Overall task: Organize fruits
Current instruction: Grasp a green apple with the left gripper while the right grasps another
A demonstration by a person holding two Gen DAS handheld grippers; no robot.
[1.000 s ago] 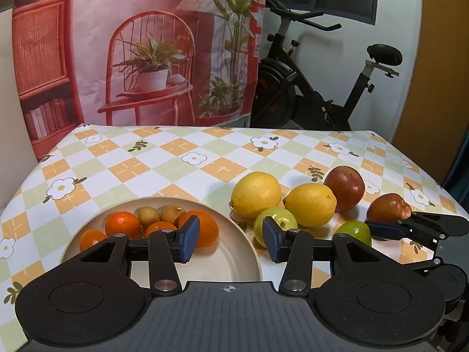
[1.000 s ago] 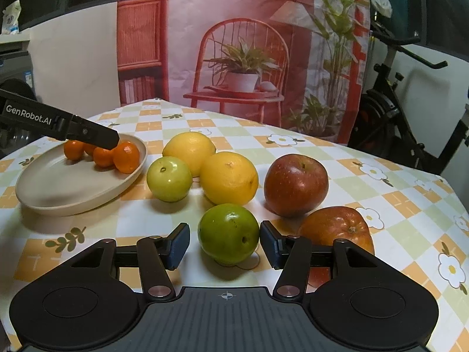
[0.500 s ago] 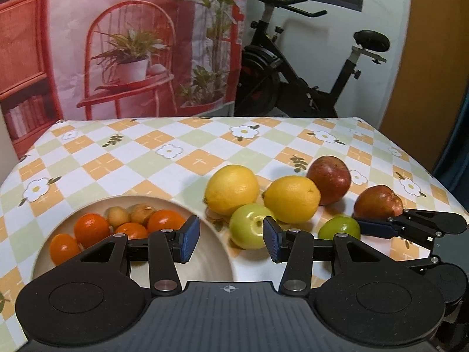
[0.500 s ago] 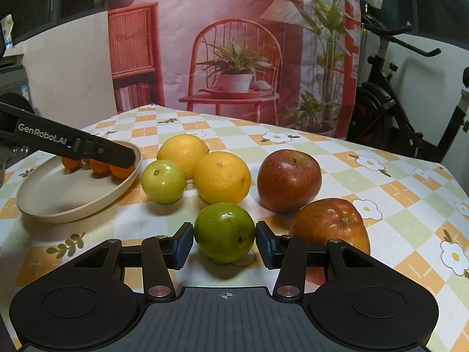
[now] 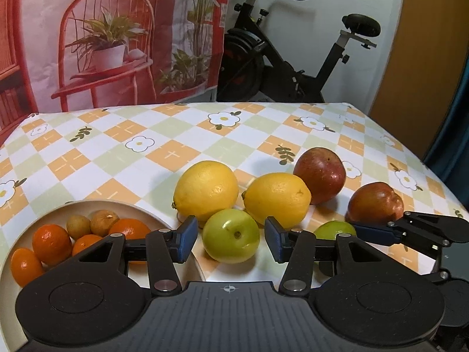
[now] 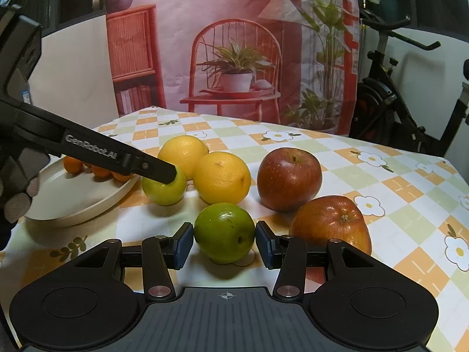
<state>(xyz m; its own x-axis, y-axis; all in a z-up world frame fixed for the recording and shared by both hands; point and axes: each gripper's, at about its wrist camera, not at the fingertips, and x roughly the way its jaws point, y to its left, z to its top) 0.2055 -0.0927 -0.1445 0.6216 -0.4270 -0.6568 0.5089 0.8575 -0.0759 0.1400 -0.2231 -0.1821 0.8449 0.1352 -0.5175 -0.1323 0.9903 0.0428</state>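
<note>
left claw (image 5: 228, 239): spread, just been widening, yellow-green round apple (image 5: 231, 235) between pads | right claw (image 6: 224, 245): clenched on dark-green round apple (image 6: 224, 232)

Left gripper (image 5: 230, 239) fingers just opening, apart; right gripper (image 6: 224, 245) fingers just closed inward, narrow gap.

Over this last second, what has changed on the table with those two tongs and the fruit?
The left tongs swung right from over the plate and now straddle the yellow-green fruit, their jaws having just opened a little, not yet touching it. The right tongs closed onto the dark green fruit. The lemons, apples and the plate's small fruits stayed put.
</note>
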